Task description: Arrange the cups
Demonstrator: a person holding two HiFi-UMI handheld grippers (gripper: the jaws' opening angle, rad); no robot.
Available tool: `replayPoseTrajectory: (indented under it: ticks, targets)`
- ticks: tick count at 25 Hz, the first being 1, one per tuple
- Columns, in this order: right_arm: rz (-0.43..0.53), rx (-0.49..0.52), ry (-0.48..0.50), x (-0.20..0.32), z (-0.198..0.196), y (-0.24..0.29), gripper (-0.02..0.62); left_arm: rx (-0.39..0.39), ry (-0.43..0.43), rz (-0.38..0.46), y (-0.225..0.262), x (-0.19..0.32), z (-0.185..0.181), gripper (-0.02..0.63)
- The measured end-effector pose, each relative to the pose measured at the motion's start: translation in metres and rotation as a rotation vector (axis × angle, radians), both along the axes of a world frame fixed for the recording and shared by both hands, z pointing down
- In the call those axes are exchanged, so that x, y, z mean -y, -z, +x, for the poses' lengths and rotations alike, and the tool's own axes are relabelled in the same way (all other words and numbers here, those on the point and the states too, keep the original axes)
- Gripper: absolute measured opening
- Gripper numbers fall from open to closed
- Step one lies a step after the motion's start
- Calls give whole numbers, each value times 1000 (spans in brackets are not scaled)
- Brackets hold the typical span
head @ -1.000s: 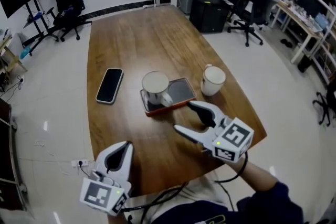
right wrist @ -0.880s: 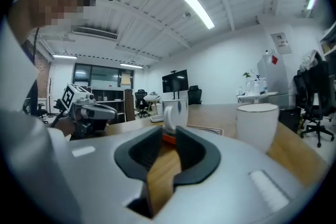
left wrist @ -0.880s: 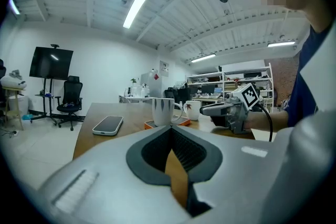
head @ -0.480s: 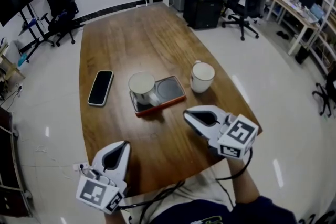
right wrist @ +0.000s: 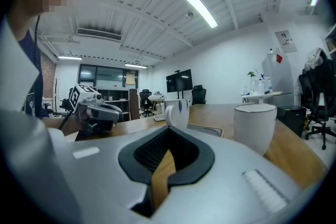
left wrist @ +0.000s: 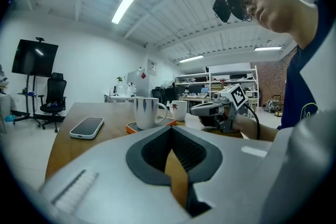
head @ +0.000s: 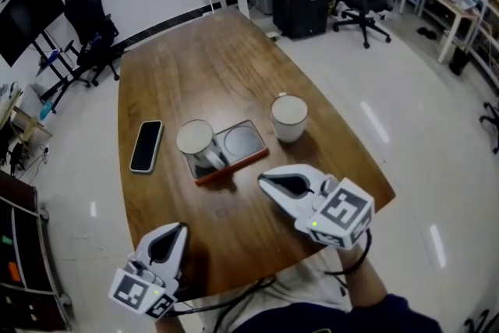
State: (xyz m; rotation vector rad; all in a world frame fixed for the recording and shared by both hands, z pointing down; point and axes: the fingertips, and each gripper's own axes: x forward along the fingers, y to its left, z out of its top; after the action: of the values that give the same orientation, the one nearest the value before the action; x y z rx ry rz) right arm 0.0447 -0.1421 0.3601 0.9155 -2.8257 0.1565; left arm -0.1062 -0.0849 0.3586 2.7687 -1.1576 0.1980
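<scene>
On the table (head: 226, 66), one cup (head: 195, 140) stands on the orange tray (head: 243, 143), the other cup (head: 289, 117) beside it on bare wood, left gripper (head: 182, 228) and right gripper (head: 262, 182) both clenched empty: arrangement judged half done.

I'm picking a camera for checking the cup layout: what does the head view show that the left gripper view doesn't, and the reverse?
Only the head view: the whole table from above, and the bare half of the orange-rimmed tray. Only the left gripper view: the left gripper close up, jaws shut on nothing, a ceiling light and the person's head camera. Both: phone, mug on the tray, white mug off it, right gripper.
</scene>
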Motion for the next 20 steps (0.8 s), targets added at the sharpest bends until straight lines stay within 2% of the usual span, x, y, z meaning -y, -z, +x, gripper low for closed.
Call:
replayPoseTrajectory:
  ticks: [20]
  targets:
    - [9,9,27,-1,-2,-2,15,2,14,1,0,7,3,3]
